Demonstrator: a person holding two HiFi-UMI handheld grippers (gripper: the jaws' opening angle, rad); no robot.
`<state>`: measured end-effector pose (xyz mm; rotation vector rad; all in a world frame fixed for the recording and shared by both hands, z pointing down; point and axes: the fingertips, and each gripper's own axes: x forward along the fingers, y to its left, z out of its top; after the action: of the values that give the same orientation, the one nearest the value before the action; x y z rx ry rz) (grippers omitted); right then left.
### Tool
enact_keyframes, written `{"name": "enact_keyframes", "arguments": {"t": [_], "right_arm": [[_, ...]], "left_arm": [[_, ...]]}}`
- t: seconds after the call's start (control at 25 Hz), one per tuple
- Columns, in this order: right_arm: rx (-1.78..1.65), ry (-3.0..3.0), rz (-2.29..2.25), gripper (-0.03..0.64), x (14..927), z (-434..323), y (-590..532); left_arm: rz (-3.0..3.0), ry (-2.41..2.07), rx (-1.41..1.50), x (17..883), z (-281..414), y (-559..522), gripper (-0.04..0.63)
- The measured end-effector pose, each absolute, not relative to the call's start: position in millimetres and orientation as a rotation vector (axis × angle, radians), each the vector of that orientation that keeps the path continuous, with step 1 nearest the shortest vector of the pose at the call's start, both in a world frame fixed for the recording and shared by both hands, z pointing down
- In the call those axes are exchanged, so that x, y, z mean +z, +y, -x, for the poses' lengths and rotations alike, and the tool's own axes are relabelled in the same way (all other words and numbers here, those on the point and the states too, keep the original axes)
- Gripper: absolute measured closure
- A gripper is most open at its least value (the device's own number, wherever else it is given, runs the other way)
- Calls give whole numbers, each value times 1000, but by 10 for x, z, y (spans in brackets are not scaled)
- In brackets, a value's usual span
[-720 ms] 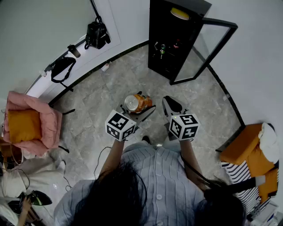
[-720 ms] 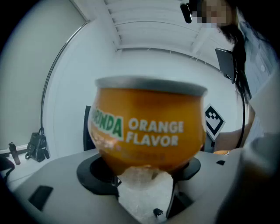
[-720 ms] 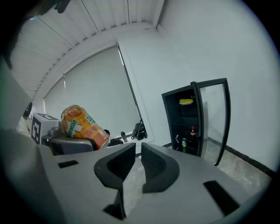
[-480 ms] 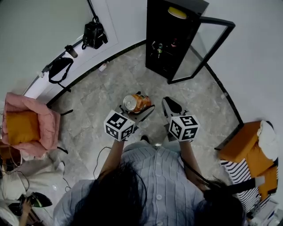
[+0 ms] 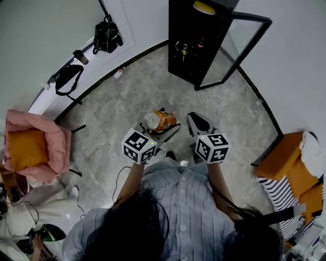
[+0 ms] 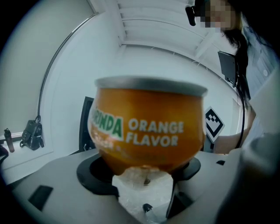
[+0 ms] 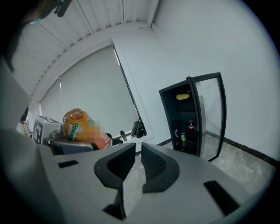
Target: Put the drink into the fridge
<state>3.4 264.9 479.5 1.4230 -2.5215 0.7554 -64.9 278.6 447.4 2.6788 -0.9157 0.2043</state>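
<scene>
The drink is an orange-flavour soda can (image 5: pixel 159 121), lying on its side with my left gripper (image 5: pixel 165 120) shut on it at waist height above the floor. In the left gripper view the can (image 6: pixel 148 127) fills the middle, and the jaws of my left gripper (image 6: pixel 142 169) press on its two sides. My right gripper (image 5: pixel 193 117) hangs just to the right of the can, shut with nothing in it (image 7: pixel 136 151). The black fridge (image 5: pixel 196 48) stands ahead against the wall, its glass door (image 5: pixel 239 46) swung open to the right. Bottles and a can (image 7: pixel 183 139) stand on its shelves.
A pink armchair (image 5: pixel 30 145) stands at the left and an orange seat (image 5: pixel 288 173) at the right. Black bags (image 5: pixel 108 38) hang on the far wall. A yellow thing (image 5: pixel 204 7) lies on top of the fridge. Marble floor stretches between me and the fridge.
Both grippers and the can have hardly moved. The head view has shifted a little.
</scene>
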Motion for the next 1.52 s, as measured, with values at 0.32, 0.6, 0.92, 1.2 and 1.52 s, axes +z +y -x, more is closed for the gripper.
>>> {"name": "enact_keyframes", "arguments": {"t": [0.32,0.6,0.92,1.2,1.52], "right_arm": [[804,-2471,-1421,566,4928,-48,2718],[853,-2450,-1414,566,5053,-155,2431],[853,-2469,-1343,566,5089,-146,1642],[835,-2476,-1297,566,4993,-328,766],[819,-2494,-1245,566,4949,-530,18]], "left_arm": [[-2636,-890,141,4536,662,2715,250],[-2622,-866,139,4594,541,2477,250],[-2567,-942,124,4645,635,1773,250],[-2533,-1009,66,4520,570,920,250],[-2509,-1037,15,4438,341,156,250]]}}
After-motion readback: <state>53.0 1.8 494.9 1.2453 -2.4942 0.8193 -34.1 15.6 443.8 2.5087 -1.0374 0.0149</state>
